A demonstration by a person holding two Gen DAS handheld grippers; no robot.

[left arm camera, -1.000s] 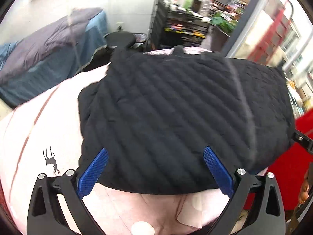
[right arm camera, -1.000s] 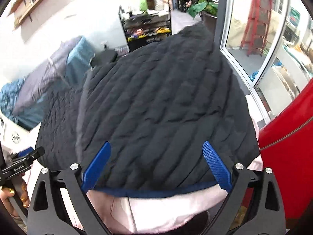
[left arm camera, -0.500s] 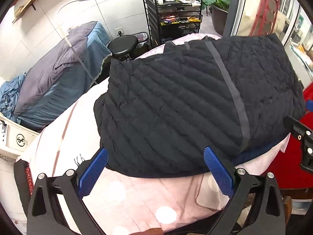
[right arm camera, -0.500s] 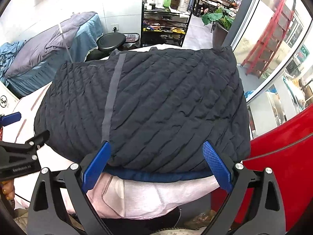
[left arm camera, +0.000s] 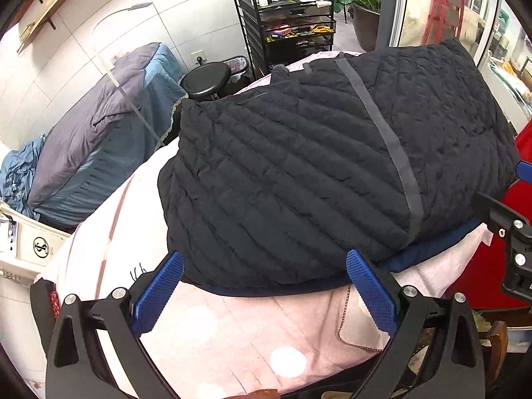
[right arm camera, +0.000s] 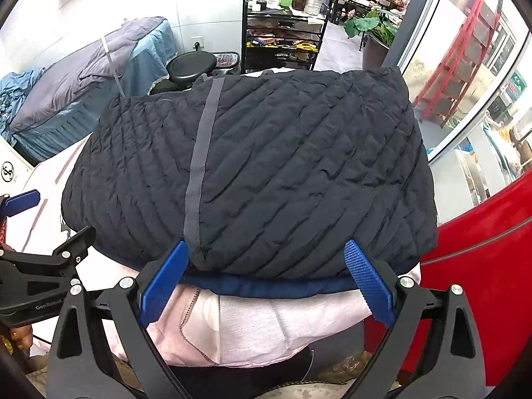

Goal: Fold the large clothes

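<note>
Both hand-held grippers gape; folded jacket hides its sleeves.

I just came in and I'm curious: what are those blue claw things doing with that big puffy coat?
A person holds a gripper in each hand to fold clothes. The dark quilted jacket lies folded in a bundle on the pink cloth. The left gripper and right gripper are both open at its near edge, holding nothing.
</note>
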